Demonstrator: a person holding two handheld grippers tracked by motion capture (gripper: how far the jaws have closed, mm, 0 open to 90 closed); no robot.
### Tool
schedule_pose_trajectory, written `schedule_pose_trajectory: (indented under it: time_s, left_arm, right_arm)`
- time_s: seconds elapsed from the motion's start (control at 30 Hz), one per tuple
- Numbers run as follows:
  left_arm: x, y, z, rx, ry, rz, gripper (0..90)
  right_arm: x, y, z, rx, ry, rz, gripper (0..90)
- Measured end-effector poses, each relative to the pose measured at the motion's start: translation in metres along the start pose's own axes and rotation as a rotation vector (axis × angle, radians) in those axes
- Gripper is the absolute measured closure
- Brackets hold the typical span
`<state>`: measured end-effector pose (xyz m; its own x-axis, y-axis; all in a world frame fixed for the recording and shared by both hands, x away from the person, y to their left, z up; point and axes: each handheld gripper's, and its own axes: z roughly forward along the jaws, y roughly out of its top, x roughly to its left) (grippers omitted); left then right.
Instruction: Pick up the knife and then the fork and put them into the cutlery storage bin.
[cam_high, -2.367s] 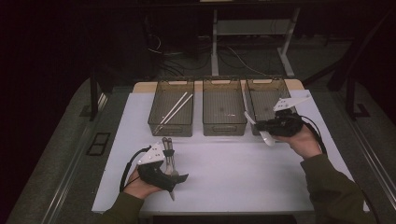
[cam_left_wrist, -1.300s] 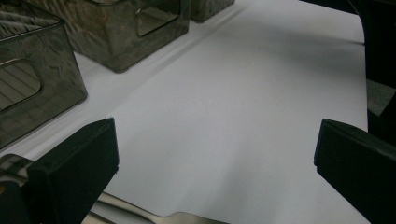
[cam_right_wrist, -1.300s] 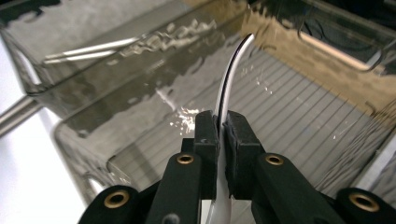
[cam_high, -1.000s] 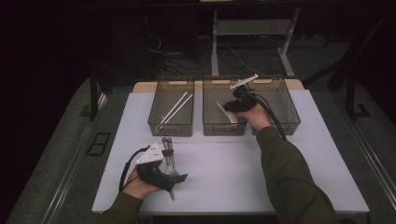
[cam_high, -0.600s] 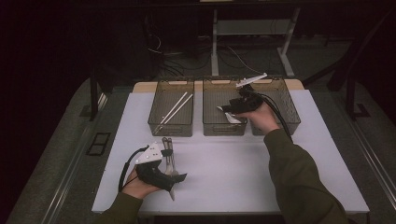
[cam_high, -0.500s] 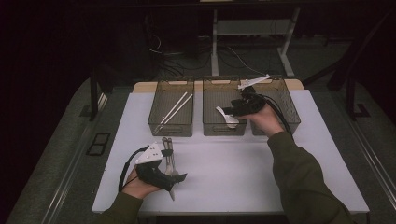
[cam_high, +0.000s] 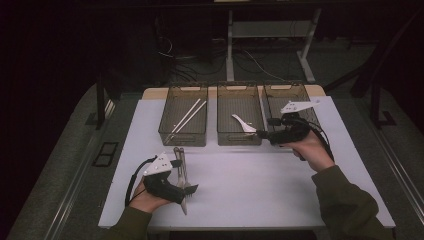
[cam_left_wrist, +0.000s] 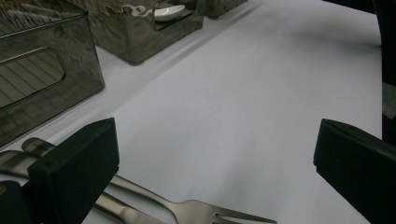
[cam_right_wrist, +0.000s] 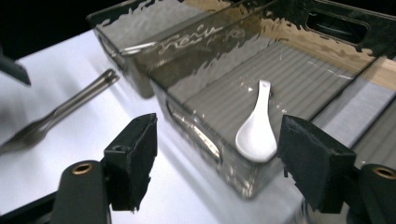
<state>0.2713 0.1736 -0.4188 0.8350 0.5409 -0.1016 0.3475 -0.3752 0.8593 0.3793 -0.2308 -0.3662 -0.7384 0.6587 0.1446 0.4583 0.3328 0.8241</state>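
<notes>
A white ceramic spoon (cam_high: 243, 124) (cam_right_wrist: 256, 130) lies in the middle smoky bin (cam_high: 239, 141) (cam_right_wrist: 205, 140). My right gripper (cam_high: 263, 134) (cam_right_wrist: 219, 149) hovers at that bin's front right corner, pointing left. Its jaws have just been opening and stand open with nothing pressed between them. Two metal forks (cam_high: 180, 165) (cam_left_wrist: 187, 210) lie on the white table (cam_high: 250, 190) at the near left. My left gripper (cam_high: 191, 189) (cam_left_wrist: 215, 163) rests open on the table with the forks beside its left jaw.
The left bin (cam_high: 182, 89) holds a pair of pale chopsticks (cam_high: 186, 117). A third bin (cam_high: 290, 89) stands behind my right hand. One fork (cam_right_wrist: 60, 112) is visible on the table in the right gripper view. Beyond the table's edges the floor is dark.
The right gripper carried the spoon from the right side over the middle bin, let it go there, and drew back to the right and toward me. The left gripper stayed put.
</notes>
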Motion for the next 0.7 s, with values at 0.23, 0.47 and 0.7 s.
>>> schedule_pose_trajectory:
  time_s: [0.23,0.47,0.7]
  left_arm:
    - [0.002,-0.001,-0.004,0.019,0.046,-0.003,9.7]
    - [0.007,-0.002,-0.010,0.037,0.071,-0.022,39.5]
    - [0.011,-0.006,-0.009,0.094,0.054,-0.055,71.6]
  right_arm:
    - [0.010,-0.031,-0.023,-0.034,0.009,0.020,26.5]
    - [0.016,-0.064,-0.046,-0.059,-0.007,0.046,25.7]
    - [0.019,-0.098,-0.062,-0.044,-0.013,0.054,25.0]
